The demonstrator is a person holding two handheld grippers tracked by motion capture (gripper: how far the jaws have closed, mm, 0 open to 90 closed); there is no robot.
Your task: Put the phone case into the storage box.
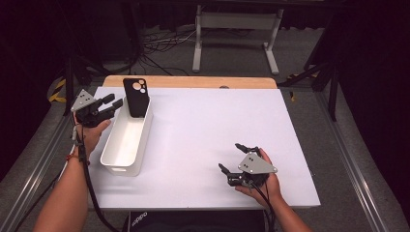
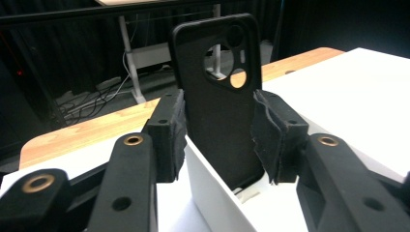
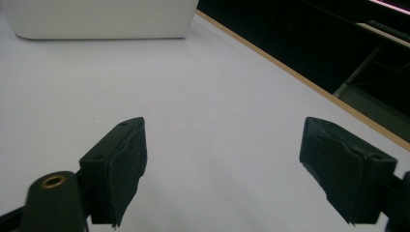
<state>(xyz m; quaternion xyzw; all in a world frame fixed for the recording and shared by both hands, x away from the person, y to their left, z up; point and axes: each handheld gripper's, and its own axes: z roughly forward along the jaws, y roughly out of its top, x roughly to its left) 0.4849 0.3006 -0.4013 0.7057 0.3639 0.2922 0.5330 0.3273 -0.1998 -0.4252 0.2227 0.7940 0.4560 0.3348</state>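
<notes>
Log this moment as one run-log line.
phone case: upright in white bin, far end | left claw: open, beside case, not gripping | right claw: open, empty, over table

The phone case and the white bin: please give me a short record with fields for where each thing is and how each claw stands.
phone case: black, upright, leaning in the far end of the bin
bin: white, long, on the table's left part
table: white top
left claw: beside the bin, jaws apart, pads off the case
right claw: open, holding nothing, near the front edge
</notes>
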